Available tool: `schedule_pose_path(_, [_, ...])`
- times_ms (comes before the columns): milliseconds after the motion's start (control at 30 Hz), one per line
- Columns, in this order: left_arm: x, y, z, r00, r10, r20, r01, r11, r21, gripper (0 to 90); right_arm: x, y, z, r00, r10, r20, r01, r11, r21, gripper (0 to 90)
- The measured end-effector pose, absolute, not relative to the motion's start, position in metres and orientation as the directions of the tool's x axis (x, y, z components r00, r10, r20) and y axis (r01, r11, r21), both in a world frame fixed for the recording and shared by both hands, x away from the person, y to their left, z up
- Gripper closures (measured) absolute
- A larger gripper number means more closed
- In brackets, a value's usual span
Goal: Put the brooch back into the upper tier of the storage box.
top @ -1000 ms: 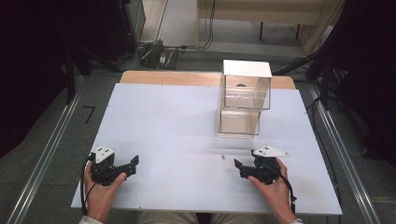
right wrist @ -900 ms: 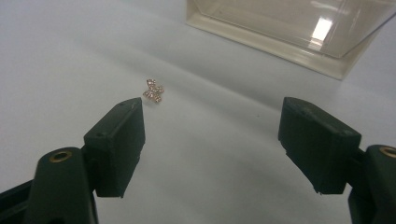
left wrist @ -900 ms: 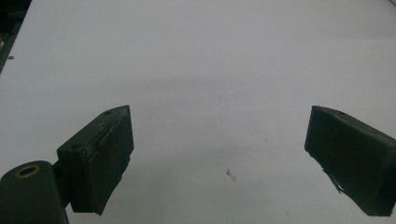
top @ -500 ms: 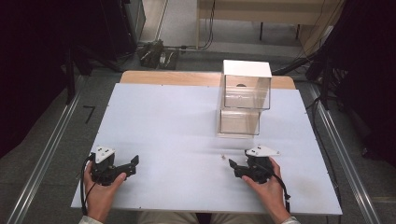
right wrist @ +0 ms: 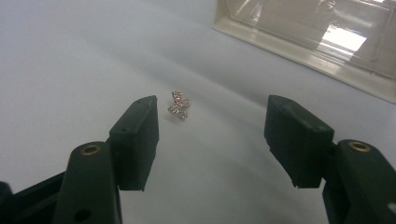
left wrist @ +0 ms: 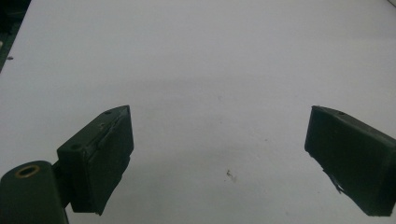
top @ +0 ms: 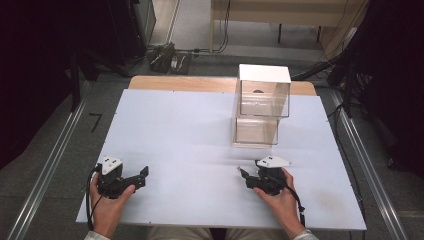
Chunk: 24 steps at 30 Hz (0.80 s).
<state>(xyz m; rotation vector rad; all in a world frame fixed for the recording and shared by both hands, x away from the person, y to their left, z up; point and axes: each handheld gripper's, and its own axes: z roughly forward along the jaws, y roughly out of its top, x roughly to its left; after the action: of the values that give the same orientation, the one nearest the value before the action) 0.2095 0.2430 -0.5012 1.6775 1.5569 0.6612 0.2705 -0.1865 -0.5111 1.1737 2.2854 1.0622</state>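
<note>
A tiny sparkly pink-gold ornament (right wrist: 179, 105) lies on the white table (top: 180, 130), also seen as a speck, the ornament (top: 238, 168), just ahead of my right gripper (top: 243, 175). In the right gripper view the right gripper (right wrist: 212, 105) has the ornament just beyond its tips, close to the left jaw and untouched. Its jaws have just been closing, with only bare table between the pads. My left gripper (top: 142, 176) rests at the near left of the table. In its own view the left gripper (left wrist: 222, 112) stands wide open over bare table.
A clear plastic box (top: 263, 97) with a white lid stands on a lower clear drawer unit (top: 256, 131) at the far right of the table. The drawer unit's base (right wrist: 322, 28) lies close ahead of the right gripper. Dark floor and metal rails surround the table.
The right hand has slid a little left toward the ornament and its jaws stand narrower. The left hand has not moved.
</note>
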Motion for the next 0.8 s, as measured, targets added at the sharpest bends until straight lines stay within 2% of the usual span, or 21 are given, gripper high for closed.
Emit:
schedule_pose_path(433, [0.210,0.243,-0.501,0.131,0.985,-0.113,0.602,0.012,0.798,9.1,0.272,-0.176,-0.514,-0.614,0.790,0.009,0.516,0.393,0.761,50.3])
schedule_pose_path(600, [0.210,0.243,-0.501,0.130,0.985,-0.114,0.603,0.012,0.798,9.1,0.274,-0.172,-0.515,-0.621,0.784,0.007,0.514,0.400,0.759,53.0])
schedule_pose_path(800, [0.210,0.243,-0.501,0.131,0.985,-0.114,0.603,0.012,0.798,9.1,0.276,-0.169,-0.517,-0.623,0.782,0.006,0.515,0.404,0.756,62.7])
